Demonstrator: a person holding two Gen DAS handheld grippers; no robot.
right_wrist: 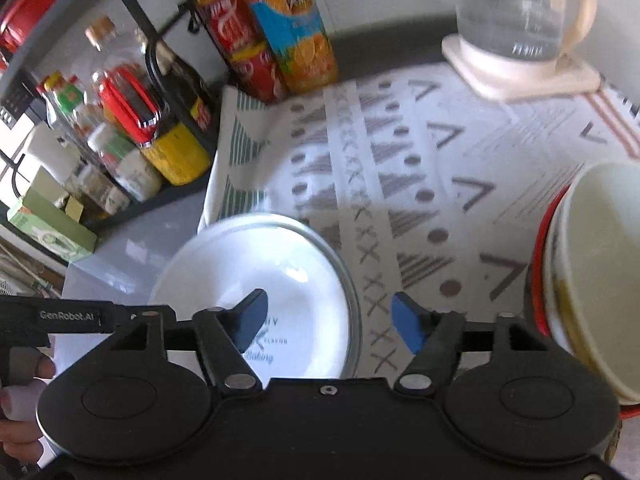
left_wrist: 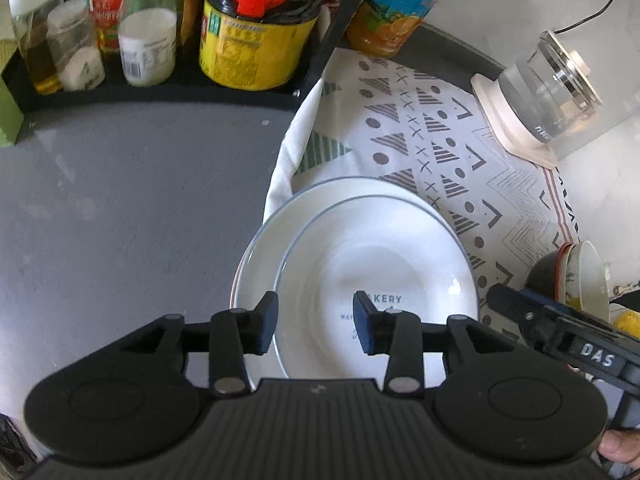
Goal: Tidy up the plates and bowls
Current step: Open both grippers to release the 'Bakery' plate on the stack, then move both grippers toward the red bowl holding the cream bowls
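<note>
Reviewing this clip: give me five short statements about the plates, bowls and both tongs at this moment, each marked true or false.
1. Two white plates are stacked, the top one off-centre. True.
2. The left tongs clamp the plate rim. False: they are open, hovering over the plates.
3. The right tongs are open and empty. True.
4. The glass kettle sits on the bare grey counter. False: it sits on its base on the patterned cloth.
5. The stacked bowls lie right of the plates. True.
</note>
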